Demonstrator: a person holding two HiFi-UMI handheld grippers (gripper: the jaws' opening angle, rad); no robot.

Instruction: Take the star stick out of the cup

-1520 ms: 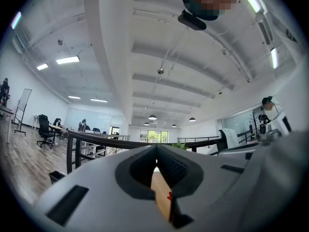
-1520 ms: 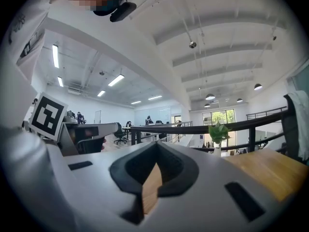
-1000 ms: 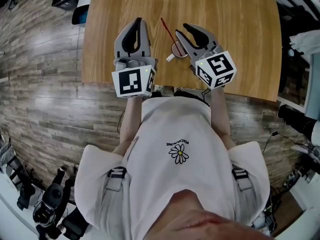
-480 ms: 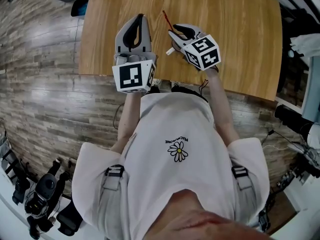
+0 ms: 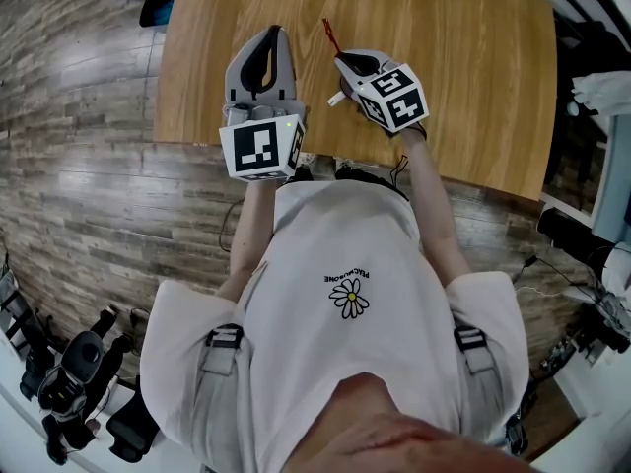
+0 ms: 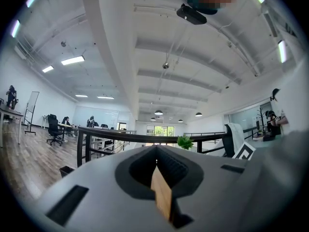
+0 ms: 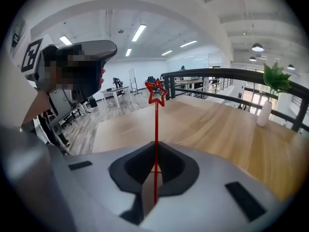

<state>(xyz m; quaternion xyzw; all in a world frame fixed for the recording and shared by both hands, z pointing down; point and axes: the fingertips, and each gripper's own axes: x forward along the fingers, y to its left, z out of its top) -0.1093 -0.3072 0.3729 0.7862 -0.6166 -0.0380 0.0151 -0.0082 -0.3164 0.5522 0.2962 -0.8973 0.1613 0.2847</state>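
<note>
Table (image 5: 463,57): near edge runs just behind both grippers at 6 o'clock; bare top is open toward 12 and 3 o'clock. L gripper (image 5: 273,33) points to 12 o'clock, jaws together, nothing held. R gripper (image 5: 340,62) is tilted toward 10 o'clock, jaws closing on star stick (image 7: 156,124). Stick has thin red shaft w/ outline star at tip, projecting toward 11 o'clock past the jaws.

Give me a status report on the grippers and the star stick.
Left gripper shut, empty. Right gripper jaws closing, star stick between them. Nothing visible blocking the stick.
</note>
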